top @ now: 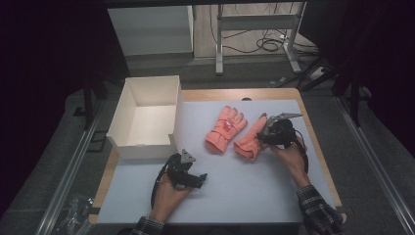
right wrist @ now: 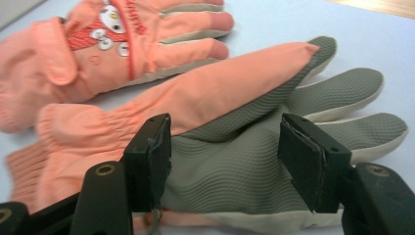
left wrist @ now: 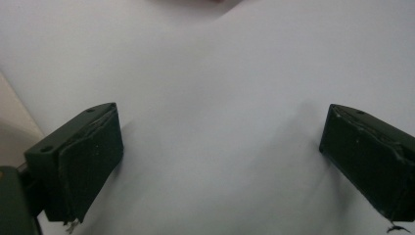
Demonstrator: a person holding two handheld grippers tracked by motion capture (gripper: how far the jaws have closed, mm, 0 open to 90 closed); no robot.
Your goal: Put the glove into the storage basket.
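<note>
Two salmon-pink gloves lie side by side on the white mat. The left glove (top: 224, 128) (right wrist: 112, 36) lies back-up and shows a cartoon patch. The right glove (top: 249, 139) (right wrist: 235, 147) lies palm-up with a grey textured palm. My right gripper (top: 266, 131) (right wrist: 225, 156) is open just above that glove's palm, one jaw on each side of it, gripping nothing. My left gripper (top: 198, 178) (left wrist: 220, 161) is open over bare mat near the front, held low in a hand.
An open white box (top: 147, 117) stands at the mat's back left, close to the left gripper. The white mat (top: 230, 181) covers a wooden table (top: 313, 127). Table legs and cables (top: 264, 41) stand on the floor beyond.
</note>
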